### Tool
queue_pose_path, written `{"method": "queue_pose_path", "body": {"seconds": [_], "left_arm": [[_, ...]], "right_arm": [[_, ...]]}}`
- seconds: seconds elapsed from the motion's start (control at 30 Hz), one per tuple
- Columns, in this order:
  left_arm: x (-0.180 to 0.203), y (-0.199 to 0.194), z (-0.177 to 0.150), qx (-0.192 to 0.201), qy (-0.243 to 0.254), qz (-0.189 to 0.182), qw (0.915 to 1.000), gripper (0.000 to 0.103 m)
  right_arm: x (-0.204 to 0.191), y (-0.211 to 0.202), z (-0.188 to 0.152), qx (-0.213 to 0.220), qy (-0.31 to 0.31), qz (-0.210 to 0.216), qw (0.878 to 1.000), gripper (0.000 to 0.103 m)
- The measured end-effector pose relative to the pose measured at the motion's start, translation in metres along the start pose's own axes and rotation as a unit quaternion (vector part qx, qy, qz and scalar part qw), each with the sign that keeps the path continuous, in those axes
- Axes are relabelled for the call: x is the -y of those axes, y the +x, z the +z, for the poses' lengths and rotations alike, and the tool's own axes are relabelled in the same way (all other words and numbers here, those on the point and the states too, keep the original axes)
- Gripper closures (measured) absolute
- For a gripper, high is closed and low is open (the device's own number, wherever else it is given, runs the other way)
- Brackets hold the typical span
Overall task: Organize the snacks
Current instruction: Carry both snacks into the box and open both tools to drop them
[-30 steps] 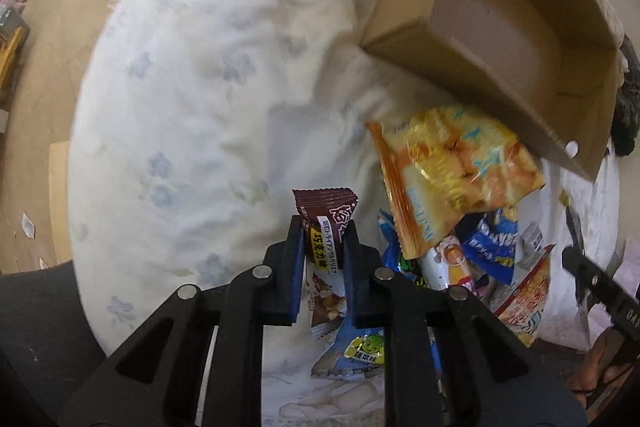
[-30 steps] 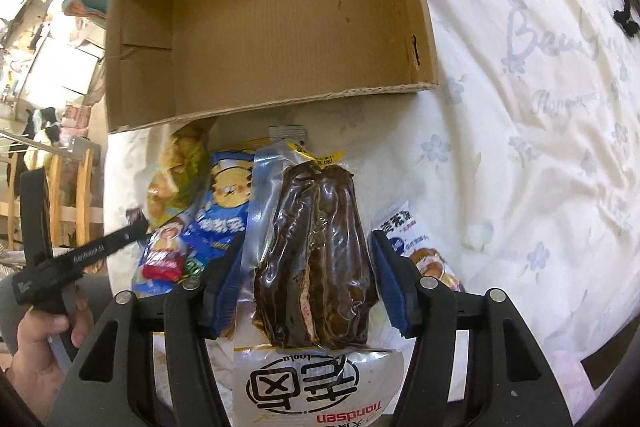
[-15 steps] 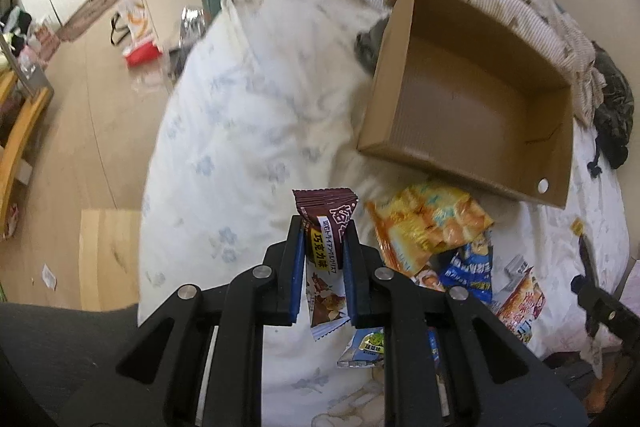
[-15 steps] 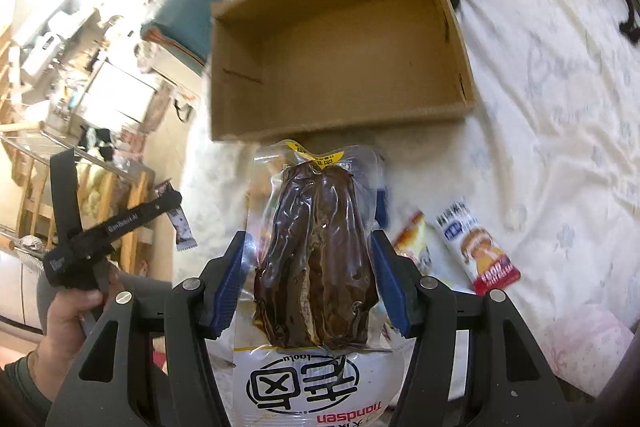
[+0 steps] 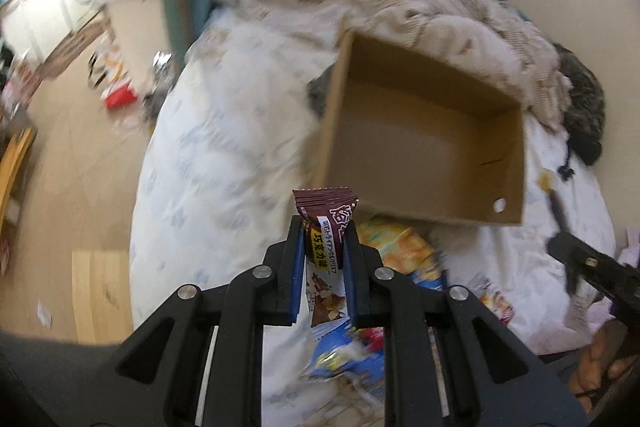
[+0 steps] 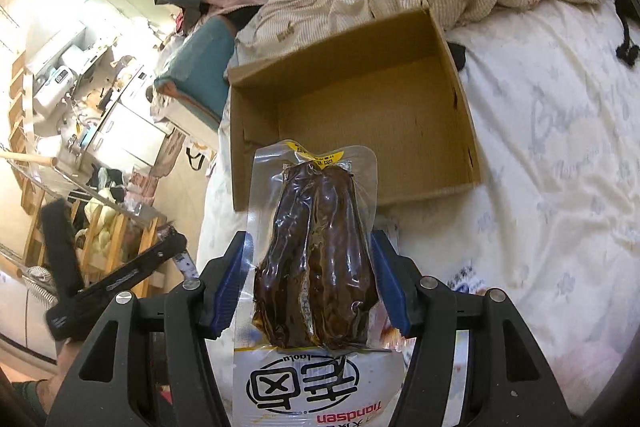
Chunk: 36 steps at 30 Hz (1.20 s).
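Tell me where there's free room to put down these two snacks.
The cardboard box is empty: its whole floor is free. The white sheet left of the box is bare too. It is crowded below the box's near wall, where the snack pile lies.

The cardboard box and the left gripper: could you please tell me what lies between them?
In the left wrist view, an orange snack bag lies on the white bedding below the cardboard box, just beyond the left gripper.
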<state>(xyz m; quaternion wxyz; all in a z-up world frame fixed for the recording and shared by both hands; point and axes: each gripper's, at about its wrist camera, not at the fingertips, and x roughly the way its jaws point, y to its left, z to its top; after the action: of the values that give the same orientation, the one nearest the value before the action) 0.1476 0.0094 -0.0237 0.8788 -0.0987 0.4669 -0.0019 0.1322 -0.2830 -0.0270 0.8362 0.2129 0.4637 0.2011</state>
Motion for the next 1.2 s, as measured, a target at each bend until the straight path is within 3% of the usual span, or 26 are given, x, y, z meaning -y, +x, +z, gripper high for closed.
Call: {"method": "queue_pose_path", "body": {"seconds": [0.2, 0.5, 0.87, 1.2], "left_arm": [[0.037, 0.002, 0.045, 0.019, 0.06, -0.011, 0.9979, 0.089], [0.067, 0.037, 0.088, 0.017, 0.085, -0.018, 0.9961, 0.089], [0.075, 0.098, 0.086, -0.004, 0.112, -0.002, 0.9937, 0.089], [0.071, 0.111, 0.087, -0.024, 0.104, -0.011, 0.9942, 0.089]], "right_arm": [[0.003, 0.006, 0.022, 0.017, 0.009, -0.007, 1.0, 0.041], [0.021, 0.028, 0.057, 0.019, 0.016, -0.032, 0.999, 0.041], [0.038, 0.078, 0.084, -0.008, 0.003, -0.075, 0.997, 0.041], [0.05, 0.094, 0.084, -0.023, 0.025, -0.093, 0.995, 0.04]]}}
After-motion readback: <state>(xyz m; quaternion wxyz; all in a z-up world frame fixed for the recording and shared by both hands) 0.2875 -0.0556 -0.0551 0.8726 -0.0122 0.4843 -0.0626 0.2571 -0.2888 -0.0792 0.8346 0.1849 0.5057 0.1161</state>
